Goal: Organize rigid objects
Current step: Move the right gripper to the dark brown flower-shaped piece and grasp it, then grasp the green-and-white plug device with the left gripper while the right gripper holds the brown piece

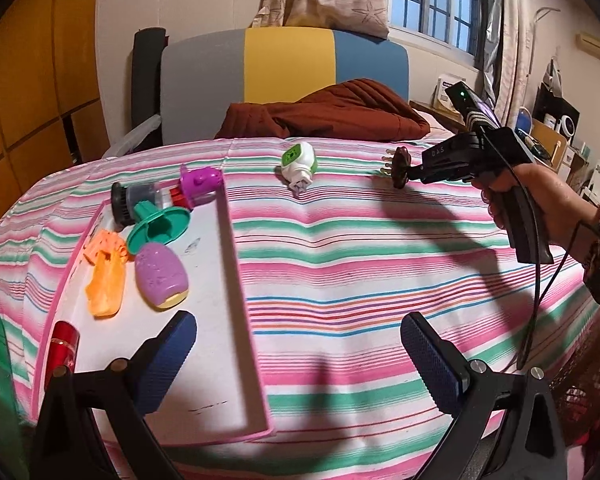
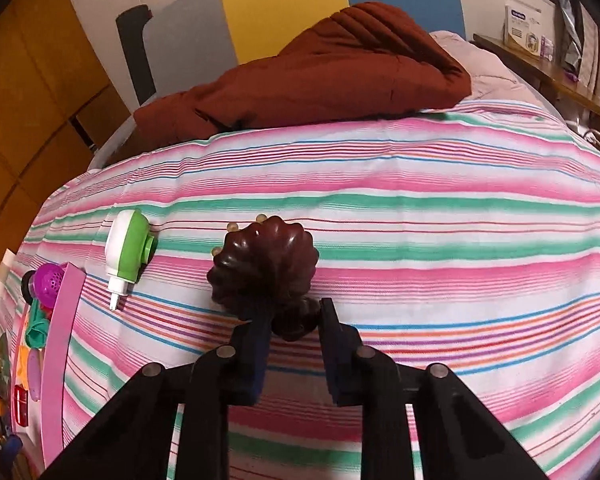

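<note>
The right claw (image 2: 291, 330) is clenched on the stem of a dark brown scalp massager (image 2: 265, 266), gripping it just behind its scalloped head while the little bead-tipped prongs point away toward the far side of the bed (image 2: 420, 216). In the left wrist view the same massager (image 1: 401, 168) appears lifted clear of the striped sheet, well to the right of the pink tray (image 1: 236, 280) where a purple toy (image 1: 162, 276), an orange piece (image 1: 105, 280), a teal funnel-shaped part (image 1: 158, 226) and a brush (image 1: 122, 204) already lie. The left claw (image 1: 300, 360) hangs released and empty over the tray's near right corner.

The hold looks narrow: the pads pinch a rounded, glossy knob rather than a flat face, so the massager could twist or squirt out on the way across, and the heavier head could swing it downward. A drop onto the soft bed would likely be harmless but might roll it out of easy reach. A white and green plug-in device (image 1: 298, 166) lies on the sheet between massager and tray; a low carry could knock it. The tray's far end is crowded, so setting down there risks nudging the pieces over the rim.
</note>
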`<state>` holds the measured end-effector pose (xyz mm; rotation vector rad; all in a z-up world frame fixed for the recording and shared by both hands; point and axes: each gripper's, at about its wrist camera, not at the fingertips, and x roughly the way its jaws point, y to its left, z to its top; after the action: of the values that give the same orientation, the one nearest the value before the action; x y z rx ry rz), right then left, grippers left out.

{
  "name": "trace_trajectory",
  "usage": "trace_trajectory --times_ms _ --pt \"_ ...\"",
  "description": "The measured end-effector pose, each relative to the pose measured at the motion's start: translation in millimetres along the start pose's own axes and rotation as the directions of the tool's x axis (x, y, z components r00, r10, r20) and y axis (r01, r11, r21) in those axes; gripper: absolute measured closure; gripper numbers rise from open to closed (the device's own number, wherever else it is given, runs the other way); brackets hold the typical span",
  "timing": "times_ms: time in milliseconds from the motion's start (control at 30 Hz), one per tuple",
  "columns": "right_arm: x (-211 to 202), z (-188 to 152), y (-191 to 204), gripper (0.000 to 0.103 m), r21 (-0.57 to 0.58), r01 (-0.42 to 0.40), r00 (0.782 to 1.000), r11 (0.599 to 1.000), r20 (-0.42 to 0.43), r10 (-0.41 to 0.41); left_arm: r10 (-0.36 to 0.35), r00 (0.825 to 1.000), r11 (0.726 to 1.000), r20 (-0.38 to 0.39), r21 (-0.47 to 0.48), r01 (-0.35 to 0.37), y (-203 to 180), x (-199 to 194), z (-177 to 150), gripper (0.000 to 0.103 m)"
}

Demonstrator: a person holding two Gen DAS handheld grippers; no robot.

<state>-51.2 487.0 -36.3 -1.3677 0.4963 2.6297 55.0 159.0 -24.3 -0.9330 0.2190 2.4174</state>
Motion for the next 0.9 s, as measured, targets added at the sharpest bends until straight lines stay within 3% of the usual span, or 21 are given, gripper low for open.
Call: trace_trajectory --times_ms 133,400,567,767,900 --pt "-9 2 -10 0.082 0.058 -0.01 1.0 0.998 0.008 0.009 -0.005 1.0 1.0 0.0 0.012 0.005 -7 6 7 0.0" --pt "-36 4 -37 0.081 0.155 0.06 0.997 0.986 0.045 -0.068 -0.016 1.0 0.998 -0.009 -0.053 0.016 -12 35 43 0.0" --pt "-43 10 -28 0.081 0.087 0.137 0.986 0.987 0.084 -0.144 0.035 0.999 0.997 -0.004 -0.066 -0.035 -16 65 76 0.0" --pt "-29 12 -23 0.081 0.065 0.118 0.991 0.991 0.056 -0.122 0.081 0.996 0.99 -0.047 -0.116 -0.086 -15 117 112 0.0" --pt "-30 14 -19 0.076 0.05 0.113 0.991 0.992 0.059 -0.116 0.156 0.983 0.981 -0.1 -0.098 -0.165 -15 161 135 0.0"
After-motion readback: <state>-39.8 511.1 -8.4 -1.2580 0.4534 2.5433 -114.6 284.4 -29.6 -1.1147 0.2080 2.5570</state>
